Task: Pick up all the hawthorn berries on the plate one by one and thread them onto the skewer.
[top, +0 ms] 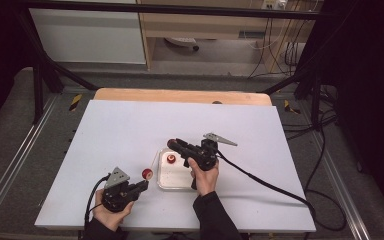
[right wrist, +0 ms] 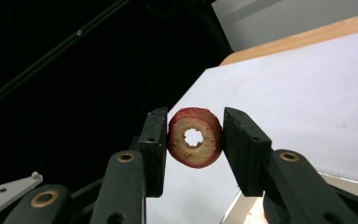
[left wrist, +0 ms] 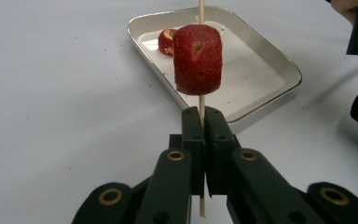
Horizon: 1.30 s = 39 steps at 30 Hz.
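Item: my left claw clamps the skewer with 1 fruit piece threaded; my right claw pinches a cored ring. Risk: the ring's hole misses the skewer tip, so it splits or drops beside the tray.

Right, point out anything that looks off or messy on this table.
Little stands out. Dark specks dot the white tray and the table around it. One red fruit piece lies loose in the tray's far corner, apart from the piece on the skewer.
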Tool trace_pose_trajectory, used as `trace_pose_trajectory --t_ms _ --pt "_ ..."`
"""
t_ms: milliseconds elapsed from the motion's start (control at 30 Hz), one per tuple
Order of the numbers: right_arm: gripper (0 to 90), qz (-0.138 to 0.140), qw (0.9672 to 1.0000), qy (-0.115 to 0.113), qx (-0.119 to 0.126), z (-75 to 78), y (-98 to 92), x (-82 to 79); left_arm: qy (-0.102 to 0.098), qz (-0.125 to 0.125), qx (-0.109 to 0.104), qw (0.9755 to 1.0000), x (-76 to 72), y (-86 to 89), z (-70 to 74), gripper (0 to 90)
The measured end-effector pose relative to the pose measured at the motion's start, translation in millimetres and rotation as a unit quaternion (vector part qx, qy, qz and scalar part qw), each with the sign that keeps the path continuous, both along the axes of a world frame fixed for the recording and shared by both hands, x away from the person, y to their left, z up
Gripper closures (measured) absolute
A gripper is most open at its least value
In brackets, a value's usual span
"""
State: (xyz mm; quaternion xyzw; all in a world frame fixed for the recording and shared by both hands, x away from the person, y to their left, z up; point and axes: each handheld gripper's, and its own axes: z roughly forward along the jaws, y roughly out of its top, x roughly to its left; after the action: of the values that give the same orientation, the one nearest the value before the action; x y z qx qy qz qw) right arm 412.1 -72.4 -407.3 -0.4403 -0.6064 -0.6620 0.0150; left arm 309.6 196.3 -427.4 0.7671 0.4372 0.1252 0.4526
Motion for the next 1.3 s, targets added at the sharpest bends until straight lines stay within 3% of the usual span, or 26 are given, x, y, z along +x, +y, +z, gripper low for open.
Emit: trace_pose_trajectory --t_ms 400,700,900,1300 --pt "61.6 -0.013 0.9993 -0.019 0.029 2.9 -1.2 2.0 0.005 -0.006 0.000 1.0000 -1.9 -19.6 8.6 88.0" --pt "61.7 -0.022 0.9980 -0.042 0.042 4.7 -1.7 0.4 0.012 0.002 0.003 0.9999 7.0 -33.3 16.2 88.0" --pt "61.7 -0.024 0.9975 -0.054 0.038 4.6 -2.1 1.0 0.021 0.003 0.001 0.9998 12.7 -35.1 16.6 87.9" --pt "61.7 -0.023 0.9978 -0.056 0.028 2.4 -1.1 0.9 0.023 -0.001 0.005 0.9997 13.7 -36.3 15.7 88.0"
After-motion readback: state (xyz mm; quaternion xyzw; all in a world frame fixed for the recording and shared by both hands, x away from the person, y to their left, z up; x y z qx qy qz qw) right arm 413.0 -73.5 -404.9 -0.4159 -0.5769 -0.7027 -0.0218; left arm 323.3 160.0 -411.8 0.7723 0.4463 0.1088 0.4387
